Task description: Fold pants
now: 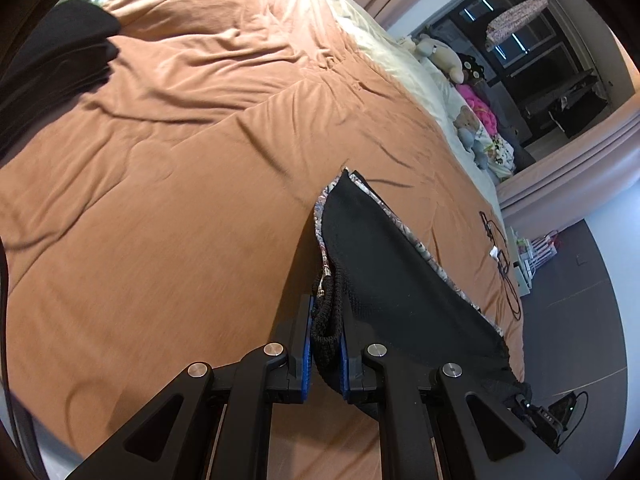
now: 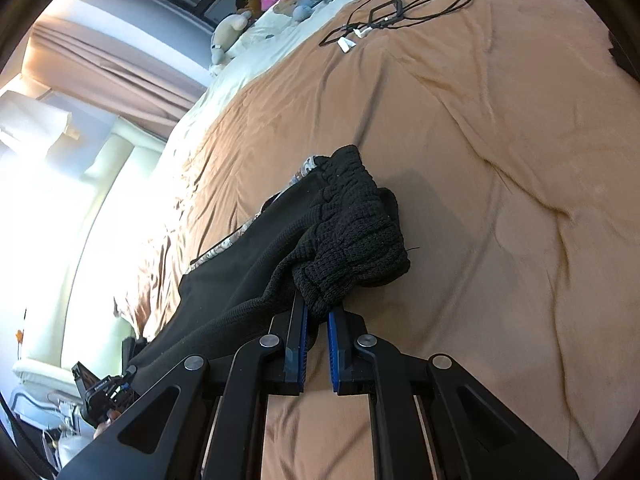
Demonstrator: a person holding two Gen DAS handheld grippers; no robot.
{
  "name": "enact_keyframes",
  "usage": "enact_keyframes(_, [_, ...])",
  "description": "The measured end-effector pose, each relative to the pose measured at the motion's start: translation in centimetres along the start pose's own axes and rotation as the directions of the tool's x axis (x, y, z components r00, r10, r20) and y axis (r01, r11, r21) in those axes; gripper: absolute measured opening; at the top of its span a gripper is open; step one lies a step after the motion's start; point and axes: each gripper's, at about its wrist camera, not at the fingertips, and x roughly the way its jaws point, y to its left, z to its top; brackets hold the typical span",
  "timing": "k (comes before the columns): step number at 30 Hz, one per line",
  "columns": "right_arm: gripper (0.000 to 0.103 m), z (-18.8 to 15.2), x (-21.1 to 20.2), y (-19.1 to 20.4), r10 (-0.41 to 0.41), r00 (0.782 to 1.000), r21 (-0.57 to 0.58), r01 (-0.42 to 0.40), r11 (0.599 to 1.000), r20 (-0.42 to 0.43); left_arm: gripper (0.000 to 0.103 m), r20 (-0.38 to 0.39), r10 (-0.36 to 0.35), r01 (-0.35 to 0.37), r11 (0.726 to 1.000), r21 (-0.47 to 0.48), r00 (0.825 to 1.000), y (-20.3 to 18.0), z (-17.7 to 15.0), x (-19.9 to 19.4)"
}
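The pants [image 1: 392, 276] are black knit with a patterned lining along the edges, stretched in the air over an orange bedspread [image 1: 160, 168]. My left gripper [image 1: 325, 320] is shut on a bunched corner of the ribbed waistband, and the cloth runs from it to the right. In the right wrist view the same pants [image 2: 280, 248] trail off to the left. There my right gripper [image 2: 318, 316] is shut on the other gathered waistband corner [image 2: 352, 236], which bulges above its blue pads [image 2: 334, 344]. At the lower left of that view the other gripper [image 2: 98, 394] shows at the cloth's far end.
A dark pile of clothes [image 1: 52, 64] lies at the bed's far left. Black cables [image 2: 400, 10] lie on the bedspread [image 2: 500, 200]. Stuffed toys [image 1: 464, 80] line the cream sheet along the bed's edge. Curtains [image 2: 108, 64] and a window lie beyond, with grey floor [image 1: 580, 280] at the right.
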Motion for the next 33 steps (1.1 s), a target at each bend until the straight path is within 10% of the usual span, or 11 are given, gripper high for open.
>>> enact_keyframes(13, [0.005,-3.4,-3.6,-0.9,-0.025,0.998,-0.032,0.024,0.999,-0.055,0.011,-0.034,-0.009,0.009,1.000,0.008,0.999,2.3,-5.4,-5.0])
enact_keyframes(25, [0.009,-6.7,-3.2,-3.1,-0.134,0.985,-0.083,0.125,0.989,-0.104,0.015,-0.169,0.090,-0.082,0.995,0.055,0.981,6.1,-8.5,-1.3])
enact_keyframes(31, [0.032,-6.3,-4.5,-2.7,-0.146,0.987,-0.113,0.138,0.984,-0.066,0.040,-0.144,0.148,-0.136,0.987,0.088,0.978,6.8,-7.8,-1.3])
enact_keyframes(33, [0.057,-6.4,-5.3,-2.4,-0.143,0.989,-0.135,0.137,0.981,-0.033,0.044,-0.129,0.148,-0.137,0.986,0.090,0.980,6.8,-7.4,-1.5])
